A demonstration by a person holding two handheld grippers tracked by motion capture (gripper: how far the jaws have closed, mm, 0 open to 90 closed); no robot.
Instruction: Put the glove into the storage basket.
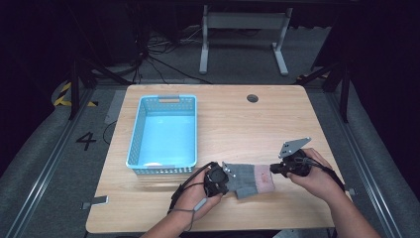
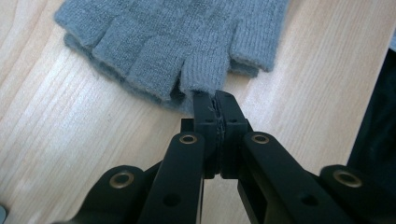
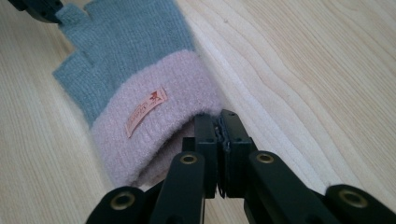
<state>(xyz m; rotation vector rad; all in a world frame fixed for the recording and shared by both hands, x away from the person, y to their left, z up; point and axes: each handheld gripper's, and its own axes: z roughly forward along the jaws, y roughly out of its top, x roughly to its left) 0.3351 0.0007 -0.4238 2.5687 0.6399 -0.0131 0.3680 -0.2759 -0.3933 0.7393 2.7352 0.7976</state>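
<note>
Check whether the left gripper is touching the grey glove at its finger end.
Touching. In the left gripper view the left gripper has its jaws closed on the tip of one knitted finger of the grey glove, with no gap between pads and fabric.

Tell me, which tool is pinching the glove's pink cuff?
The right tool; it grips the pink cuff, while the left tool pinches a grey finger.
</note>
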